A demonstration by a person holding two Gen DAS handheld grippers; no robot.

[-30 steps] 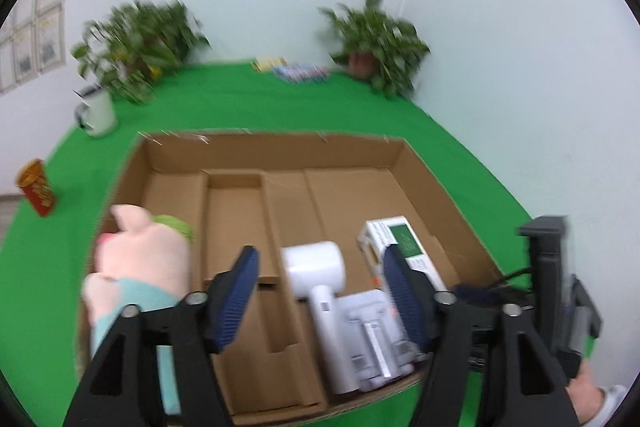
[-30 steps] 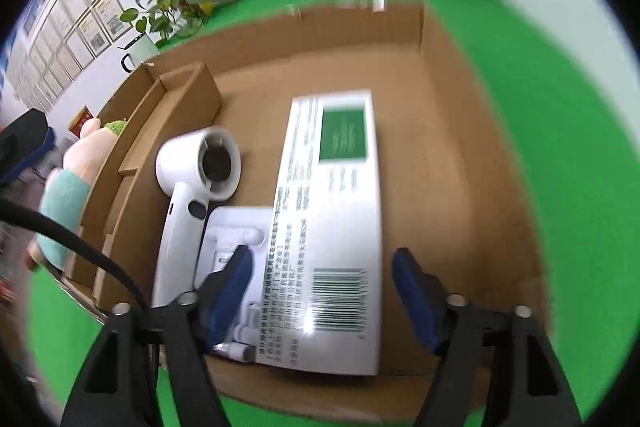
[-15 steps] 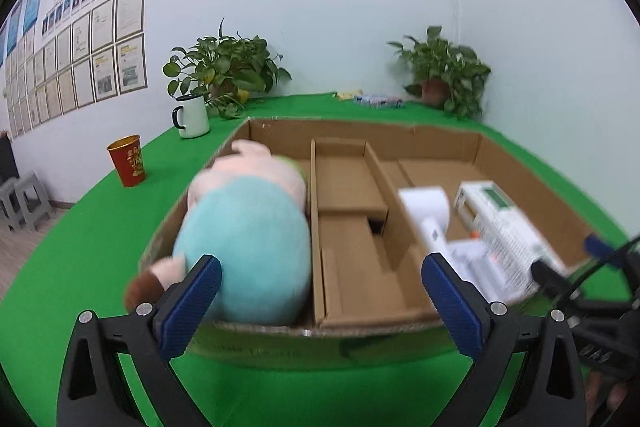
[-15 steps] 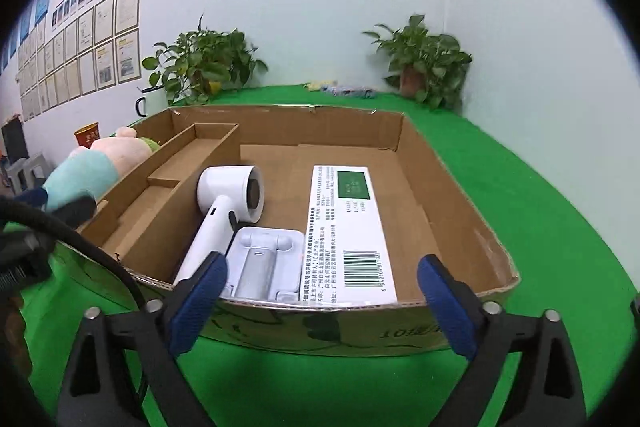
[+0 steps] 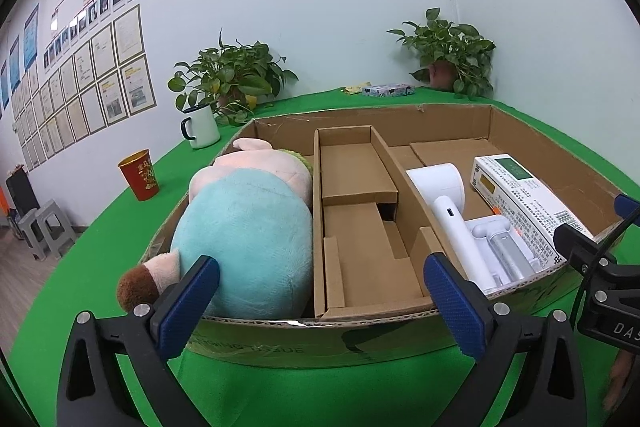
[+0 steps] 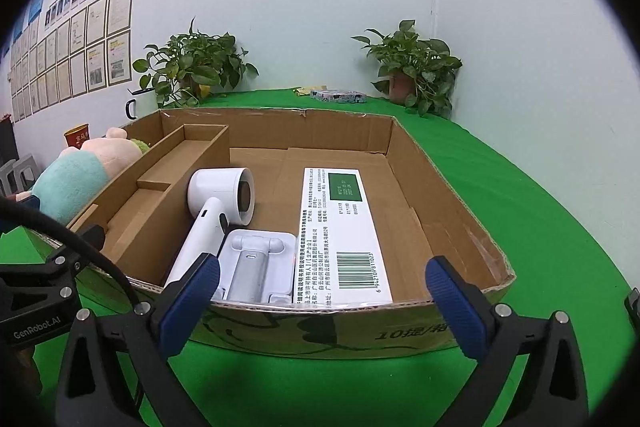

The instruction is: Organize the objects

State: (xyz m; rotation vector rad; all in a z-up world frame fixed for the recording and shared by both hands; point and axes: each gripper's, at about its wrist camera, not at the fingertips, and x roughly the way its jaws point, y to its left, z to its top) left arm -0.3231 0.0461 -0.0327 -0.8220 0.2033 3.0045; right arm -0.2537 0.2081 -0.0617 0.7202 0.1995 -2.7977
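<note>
While both tools hang in front of the near wall of the shallow brown cardboard tray [image 5: 320,331], neither grasps anything: the left gripper [image 5: 320,301] has its blue-padded jaws spread wide, and the right gripper [image 6: 322,297] is spread just as wide, with only the tray's near rim between its pads. That tray rests on the green cloth-covered table [image 6: 540,211].

Just past the near wall, in the tray's left compartment, lies the plush toy with a turquoise body and pink head [image 5: 248,227], on its side with a brown foot poking over the rim. A cardboard divider insert [image 5: 360,211] with stepped pockets fills the middle. In the right compartment, the white hair dryer [image 6: 216,211] lies beside the insert, its handle toward the near wall. A white plastic phone stand [image 6: 252,263] lies flat, touching it, and the long white carton with a green label and barcode [image 6: 344,227] lies just beside the stand.

Farther off on the cloth stand a red paper cup [image 5: 140,175], a white enamel mug with a black handle [image 5: 200,127], and two potted green plants [image 5: 230,75] against the wall.
</note>
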